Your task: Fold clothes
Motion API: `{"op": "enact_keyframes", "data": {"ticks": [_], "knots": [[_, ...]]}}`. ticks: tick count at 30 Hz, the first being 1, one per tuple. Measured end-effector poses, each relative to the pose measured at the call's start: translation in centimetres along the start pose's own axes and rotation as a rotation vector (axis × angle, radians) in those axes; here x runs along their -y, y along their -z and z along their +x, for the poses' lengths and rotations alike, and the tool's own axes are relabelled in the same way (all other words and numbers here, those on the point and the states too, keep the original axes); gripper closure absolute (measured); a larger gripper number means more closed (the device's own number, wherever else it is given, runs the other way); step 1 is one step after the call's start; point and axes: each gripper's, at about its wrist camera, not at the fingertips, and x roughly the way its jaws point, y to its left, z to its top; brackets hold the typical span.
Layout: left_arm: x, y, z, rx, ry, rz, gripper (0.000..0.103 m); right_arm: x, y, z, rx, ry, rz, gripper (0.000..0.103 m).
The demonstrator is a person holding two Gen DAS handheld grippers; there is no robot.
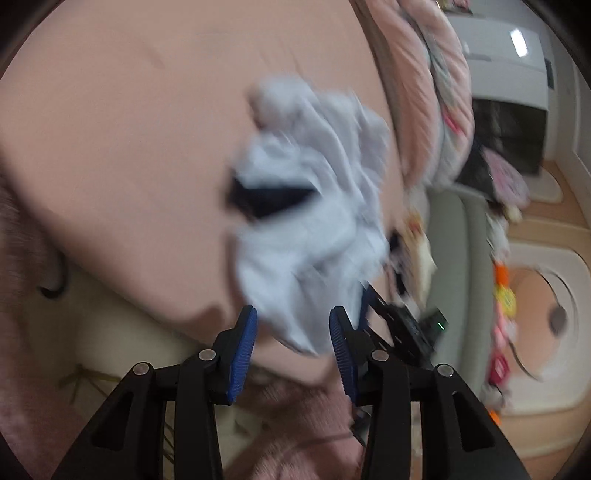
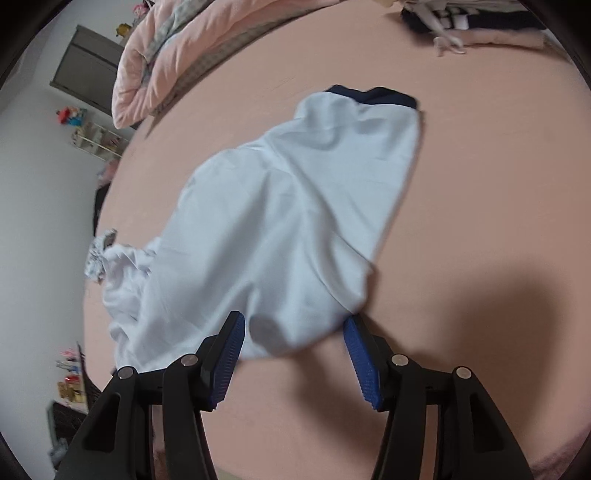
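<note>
In the left wrist view, which is smeared by motion, the left gripper (image 1: 293, 330) has its jaws spread apart with nothing pinched between the blue pads (image 1: 246, 345); a rumpled hem of the white garment (image 1: 314, 206) lies in the gap between them, just past the tips, near the edge of the bed (image 1: 110, 147). A dark band, most likely the navy collar (image 1: 267, 201), shows through the crumpled folds. Part of the right gripper (image 1: 402, 317) peeks in from behind the cloth on the right side, too blurred to judge from here. A pink quilt (image 1: 417, 74) is heaped along the bed's far side. In the right wrist view the picture is clearer: the right gripper (image 2: 295, 345) is also open and holding nothing, its pads standing either side of the garment's (image 2: 295, 206) near hem, which rests on the sheet between them. The garment stretches away across the middle of the bed (image 2: 480, 184) with the collar (image 2: 373, 94) at its far end, the right half fairly smooth, the left side bunched into wrinkles toward the bed's left edge. A small pile of other clothes (image 2: 443, 18) sits at the far corner. This reads as the spreading-out stage, before any fold is made. The next move probably calls for each claw to close on a hem corner and draw the cloth flat, particularly the bunched left side.
</note>
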Motion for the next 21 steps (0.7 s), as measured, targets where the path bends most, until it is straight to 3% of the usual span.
{"op": "enact_keyframes", "data": {"ticks": [4,5,6,7,8,9,10,12,17,19,21], "knots": [[-0.3,-0.1,3.1,-0.085,-0.018,-0.001,0.066,-1.4,-0.4,1.5,0.004,0.030,-0.032,0.047],[-0.3,0.0,4.0,-0.093,-0.032,-0.003,0.066,-1.7,-0.4,1.7,0.011,0.050,-0.046,0.053],[-0.4,0.2,4.9,-0.099,-0.045,-0.009,0.066,-2.0,-0.4,1.9,0.018,0.081,-0.064,0.062],[-0.5,0.4,5.6,-0.092,-0.040,-0.014,0.066,-2.3,-0.4,2.1,0.022,0.113,-0.084,0.092],[-0.5,0.4,5.9,-0.073,-0.032,-0.015,0.067,-2.3,-0.4,2.0,0.018,0.118,-0.089,0.099],[-0.5,0.4,6.1,-0.052,-0.023,-0.015,0.069,-2.1,-0.3,1.5,0.023,0.104,-0.083,0.099],[-0.5,0.3,5.9,-0.034,-0.019,-0.012,0.083,-2.0,-0.1,1.1,0.037,0.088,-0.073,0.099],[0.3,-0.1,5.3,0.020,-0.059,0.046,0.097,-2.0,0.2,-0.8,0.099,0.096,-0.089,0.099],[3.9,-2.5,2.3,0.182,-0.169,0.292,0.097,-2.6,1.0,-6.6,0.231,0.134,-0.150,0.099],[4.7,-3.7,0.8,0.244,-0.166,0.322,0.097,-3.8,0.2,-7.1,0.260,0.152,-0.164,0.099],[4.9,-4.3,-0.6,0.284,-0.127,0.321,0.097,-4.2,0.4,-8.2,0.262,0.116,-0.158,0.099]]}}
